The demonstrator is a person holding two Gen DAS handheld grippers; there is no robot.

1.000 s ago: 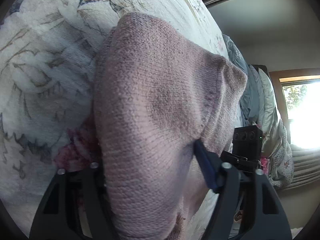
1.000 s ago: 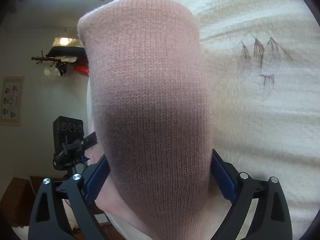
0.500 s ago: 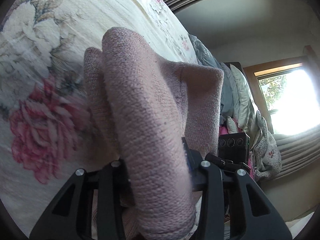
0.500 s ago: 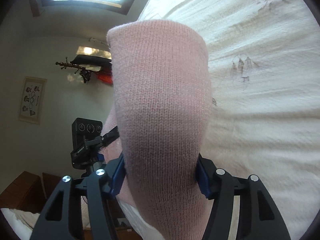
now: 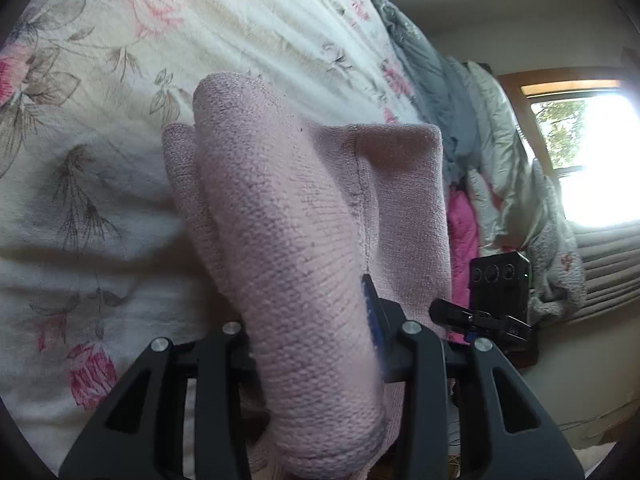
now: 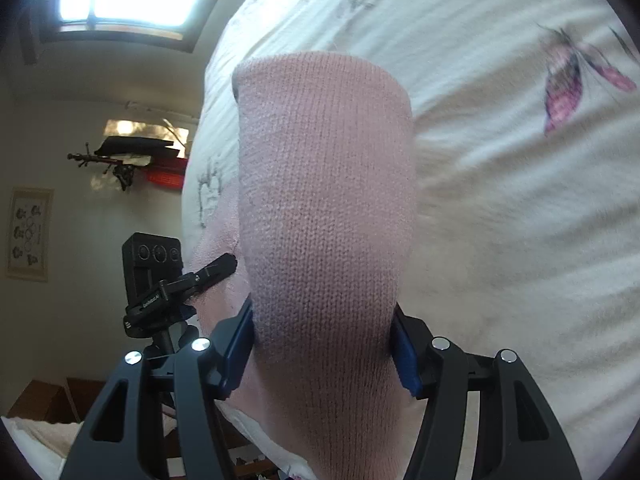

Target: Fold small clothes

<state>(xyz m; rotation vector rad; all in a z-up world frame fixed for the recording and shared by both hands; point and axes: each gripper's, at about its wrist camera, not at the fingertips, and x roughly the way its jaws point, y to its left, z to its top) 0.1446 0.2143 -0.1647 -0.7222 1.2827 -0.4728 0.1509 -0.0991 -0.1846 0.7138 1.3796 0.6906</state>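
Note:
A small pink knitted garment (image 5: 304, 240) fills the middle of the left wrist view, bunched into thick folds and lifted off the floral bedspread (image 5: 120, 80). My left gripper (image 5: 316, 344) is shut on one end of it. In the right wrist view the same pink knit (image 6: 324, 216) bulges up between the blue pads, and my right gripper (image 6: 324, 344) is shut on it. The cloth hides both sets of fingertips. The other gripper (image 6: 160, 276) shows at the left of the right wrist view, against the knit's edge.
The white bedspread (image 6: 500, 200) with pink flowers lies under both grippers. A heap of grey, white and pink bedding (image 5: 472, 160) lies at the bed's far side by a bright window (image 5: 588, 152). A wall picture (image 6: 30, 234) and dark objects on a shelf (image 6: 128, 160) lie beyond the bed.
Both grippers have closed tighter on the pink knit and lifted it away from the bedspread; more of the bed and room now shows around it.

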